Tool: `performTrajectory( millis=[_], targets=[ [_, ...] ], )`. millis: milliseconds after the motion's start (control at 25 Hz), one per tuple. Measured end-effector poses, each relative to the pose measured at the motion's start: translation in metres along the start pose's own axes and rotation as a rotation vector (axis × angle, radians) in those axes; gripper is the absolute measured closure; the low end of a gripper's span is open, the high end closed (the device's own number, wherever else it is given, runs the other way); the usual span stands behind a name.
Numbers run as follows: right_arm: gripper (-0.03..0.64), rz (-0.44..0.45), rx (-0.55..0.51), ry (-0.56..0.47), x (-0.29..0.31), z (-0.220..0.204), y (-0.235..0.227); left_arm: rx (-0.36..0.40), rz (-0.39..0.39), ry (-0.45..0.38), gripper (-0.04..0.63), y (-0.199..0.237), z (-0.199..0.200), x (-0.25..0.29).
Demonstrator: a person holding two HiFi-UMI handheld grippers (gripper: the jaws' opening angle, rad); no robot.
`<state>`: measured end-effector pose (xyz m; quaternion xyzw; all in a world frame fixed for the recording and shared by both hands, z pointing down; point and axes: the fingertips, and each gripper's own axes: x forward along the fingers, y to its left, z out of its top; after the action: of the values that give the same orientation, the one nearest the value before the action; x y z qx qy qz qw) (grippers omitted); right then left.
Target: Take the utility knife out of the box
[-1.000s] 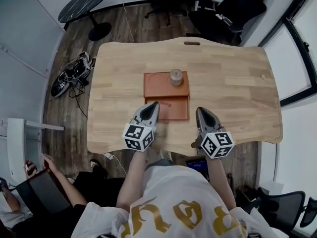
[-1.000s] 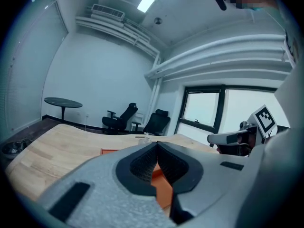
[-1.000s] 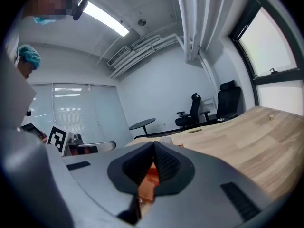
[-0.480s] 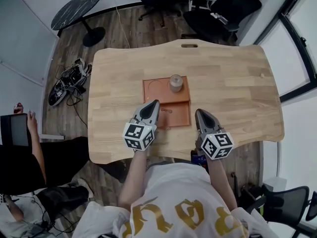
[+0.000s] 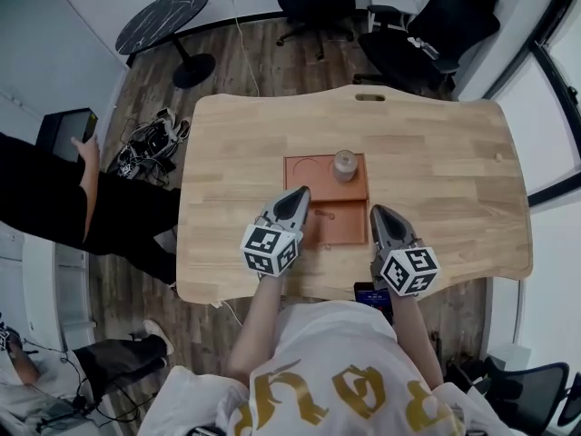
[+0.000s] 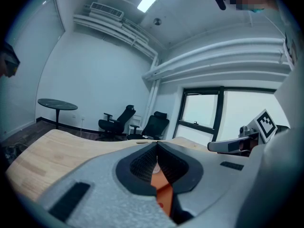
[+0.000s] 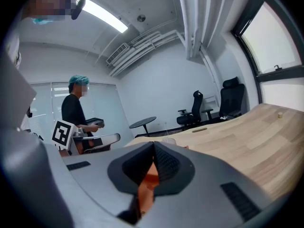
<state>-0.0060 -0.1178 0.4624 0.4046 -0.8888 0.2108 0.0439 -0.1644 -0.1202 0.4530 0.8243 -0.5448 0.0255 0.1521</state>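
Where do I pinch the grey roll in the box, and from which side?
Pinch the grey roll across its round sides, coming from above with the right tool. It stands upright in the far compartment of the box near the far wall, so a level approach may hit the rim.

Left tool (image 5: 300,194) and right tool (image 5: 378,213) point forward, jaws pressed together.

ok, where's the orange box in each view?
Head view: orange box at the centre of the wooden table.
Left gripper view: box is the orange sliver low centre, behind the jaws.
Right gripper view: box again an orange sliver, low centre.
Shared landmark: round black side table.
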Motion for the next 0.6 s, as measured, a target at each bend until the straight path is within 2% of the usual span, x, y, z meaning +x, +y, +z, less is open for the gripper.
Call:
performTrajectory(
  millis=[160, 320, 600],
  targets=[
    [0.606, 0.028, 0.003, 0.014, 0.011, -0.005, 0.007, -0.009, 0.02, 0.014, 0.586, 0.011, -0.006, -0.004],
    [0.606, 0.037, -0.005, 0.027, 0.018, -0.007, 0.004, -0.051, 0.025, 0.023, 0.586, 0.019, -0.012, -0.003],
    [0.606, 0.019, 0.008, 0.03, 0.02, -0.006, -0.009, -0.071, 0.037, 0.031, 0.585, 0.031, -0.017, 0.002]
  ],
)
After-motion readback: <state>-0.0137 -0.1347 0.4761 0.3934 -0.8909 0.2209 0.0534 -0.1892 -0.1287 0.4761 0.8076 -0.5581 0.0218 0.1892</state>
